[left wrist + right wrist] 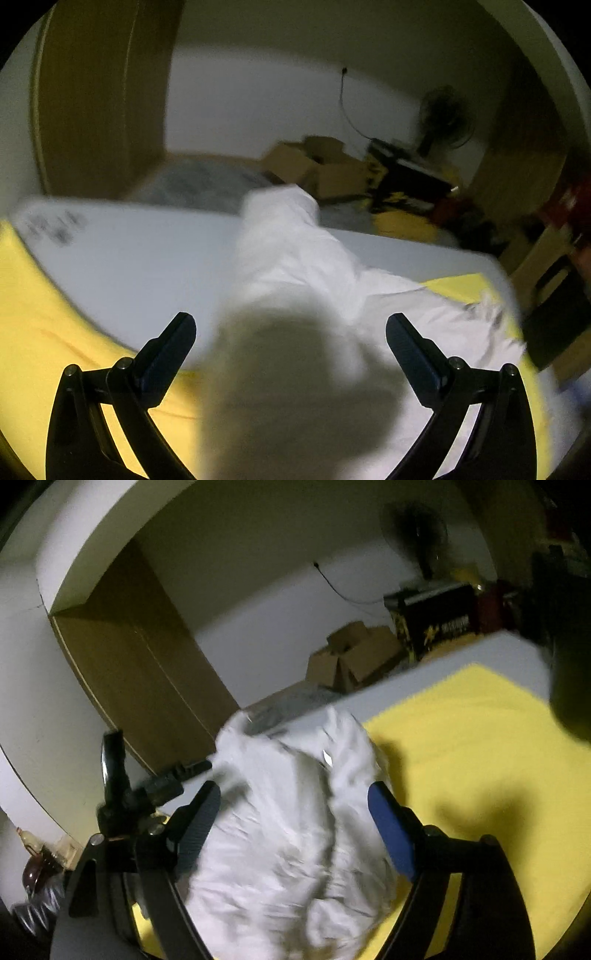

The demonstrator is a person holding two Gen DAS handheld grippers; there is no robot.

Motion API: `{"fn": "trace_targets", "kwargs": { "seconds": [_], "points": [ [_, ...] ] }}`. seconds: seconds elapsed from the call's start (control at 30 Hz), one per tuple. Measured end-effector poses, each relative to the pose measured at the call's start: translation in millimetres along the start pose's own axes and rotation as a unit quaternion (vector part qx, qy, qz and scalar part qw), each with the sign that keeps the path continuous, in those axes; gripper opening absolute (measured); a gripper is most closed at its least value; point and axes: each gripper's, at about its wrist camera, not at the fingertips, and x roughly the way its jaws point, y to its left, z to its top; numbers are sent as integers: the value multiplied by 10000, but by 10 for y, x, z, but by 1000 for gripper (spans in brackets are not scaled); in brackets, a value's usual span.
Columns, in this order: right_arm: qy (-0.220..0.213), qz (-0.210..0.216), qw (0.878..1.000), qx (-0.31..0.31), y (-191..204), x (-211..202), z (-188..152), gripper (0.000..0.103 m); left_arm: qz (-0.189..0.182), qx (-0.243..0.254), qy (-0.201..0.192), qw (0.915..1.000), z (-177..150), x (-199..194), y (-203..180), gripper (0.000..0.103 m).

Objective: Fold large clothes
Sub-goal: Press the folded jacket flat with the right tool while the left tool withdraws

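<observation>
— Both sets of jaws stand wide apart. Left gripper (291, 332) has its two black fingers splayed at the bottom of its view, nothing pinched. Right gripper (293, 801) is the same, one black pad and one blue pad well apart, and neither seems to press on anything.

— And the clothing?

— White garment (295, 251), crumpled, lying on the yellow cloth (55, 317) and the pale surface (140, 254) under it. In the left view its long axis runs from the bottom centre up to the middle of the frame, where a narrow end, perhaps a sleeve or a leg, points toward the far edge. A second part spreads off to the lower right.

— From the other camera?

— Same white garment (288, 830) fills the gap between the right gripper's fingers, bunched, running from bottom centre up to mid-frame. It looks loose there, though the blur makes contact hard to judge. Yellow cloth (480, 738) stretches out to the right of it.

— Any boxes about?

— Open cardboard box (325, 166) beyond the far edge, upper centre of the left view; it's upper right of centre in the right view (351, 653). Flaps are up, and I can't see what's inside. Black-and-yellow box (436, 616) sits just to its right, contents not visible. A fan (443, 114) stands behind, dim against the wall.
</observation>
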Motion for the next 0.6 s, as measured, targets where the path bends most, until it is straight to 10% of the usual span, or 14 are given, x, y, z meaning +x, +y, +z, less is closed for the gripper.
{"fn": "trace_targets", "kwargs": {
  "seconds": [0.1, 0.23, 0.37, 0.6],
  "points": [
    [-1, 315, 9993, -200, 425, 110, 150, 77, 478, 176, -145, 9986, 14, -264, 8, 103],
    [238, -756, 9946, -675, 685, 863, 137, 73, 464, 291, -120, 9984, 11, -508, 82, 103],
    [1059, -1471, 9818, -568, 251, 1606, -183, 72, 475, 511, -89, 9975, -96, -694, 125, 103],
    [1646, -1244, 9783, -177, -123, 1874, -299, 71, 402, 419, 239, 9980, -214, -667, 191, 103]
  ]
}}
